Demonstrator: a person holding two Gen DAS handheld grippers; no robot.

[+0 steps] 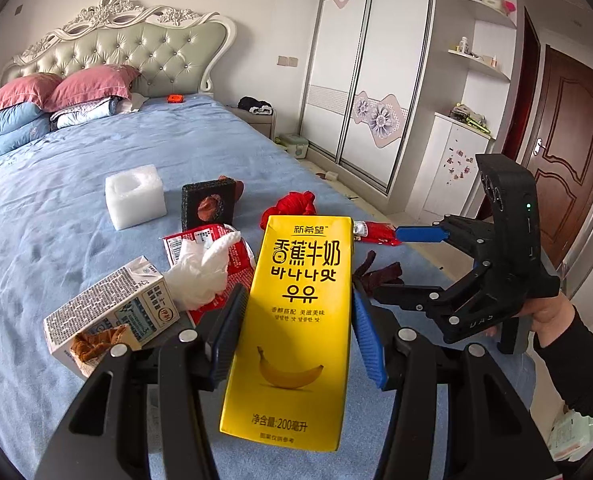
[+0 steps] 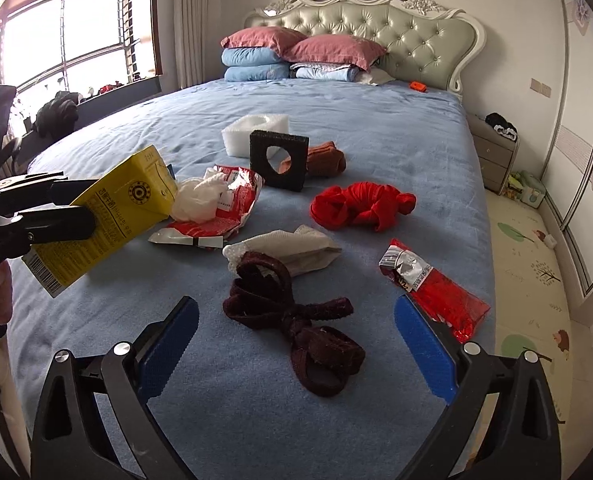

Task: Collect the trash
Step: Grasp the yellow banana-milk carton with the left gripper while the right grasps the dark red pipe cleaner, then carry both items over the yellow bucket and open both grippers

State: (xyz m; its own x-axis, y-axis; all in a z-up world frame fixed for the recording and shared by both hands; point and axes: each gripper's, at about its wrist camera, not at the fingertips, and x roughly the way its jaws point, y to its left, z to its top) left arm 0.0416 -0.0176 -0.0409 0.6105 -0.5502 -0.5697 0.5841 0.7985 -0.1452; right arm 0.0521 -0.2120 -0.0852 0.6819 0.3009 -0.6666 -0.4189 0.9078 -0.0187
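- The yellow milk carton [image 1: 292, 328] is held off the bed [image 1: 76, 200] by the left gripper [image 1: 294, 340], whose blue pads [image 1: 228, 336] are clamped on its two narrow sides about halfway up; it is seen tilted above the bed's left edge in the right wrist view.
- The grip is judged firm enough. The carton is best carried level and released only once over the bin, which is not shown.
- The right gripper [image 2: 296, 348] is spread wide and empty, poised over the dark red cloth strap [image 2: 296, 320] near the foot edge.
- The red snack wrapper [image 2: 436, 284], just beside the right finger near the bed's right edge, is judged the next trash. It is thin and slippery, so it is best pinched across its crumpled silver end.
- Further toward the middle lie a torn red packet [image 2: 224, 208] with white tissue [image 2: 200, 196], a small grey carton [image 1: 112, 312], and foam blocks [image 2: 256, 132].
- The strap and red cloth bundle [image 2: 360, 204] look like clothing and are probably to be left.
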